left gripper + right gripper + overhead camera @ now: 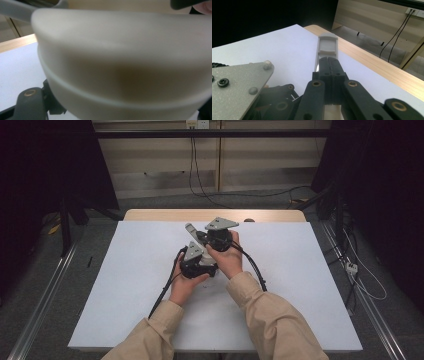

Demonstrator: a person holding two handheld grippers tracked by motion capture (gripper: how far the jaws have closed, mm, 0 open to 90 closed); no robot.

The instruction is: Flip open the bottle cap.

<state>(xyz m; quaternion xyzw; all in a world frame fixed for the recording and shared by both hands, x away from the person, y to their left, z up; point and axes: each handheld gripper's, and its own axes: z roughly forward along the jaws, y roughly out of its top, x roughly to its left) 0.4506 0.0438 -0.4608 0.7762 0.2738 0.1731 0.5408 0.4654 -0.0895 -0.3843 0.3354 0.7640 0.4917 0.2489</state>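
Grey plastic, a long flat handle (325, 51) runs up the middle of the right gripper view, pinched between the pressed-together jaws of the right gripper (329, 65). In the high view, both grippers meet at the frame's centre over the white table sheet (125, 270). The left gripper (196, 256) is clamped on a cream rounded plastic vessel (125, 65), which looms across the left gripper view.

Cream pot (125, 62) – grey handle (327, 46) – black grippers, white table (300, 270).
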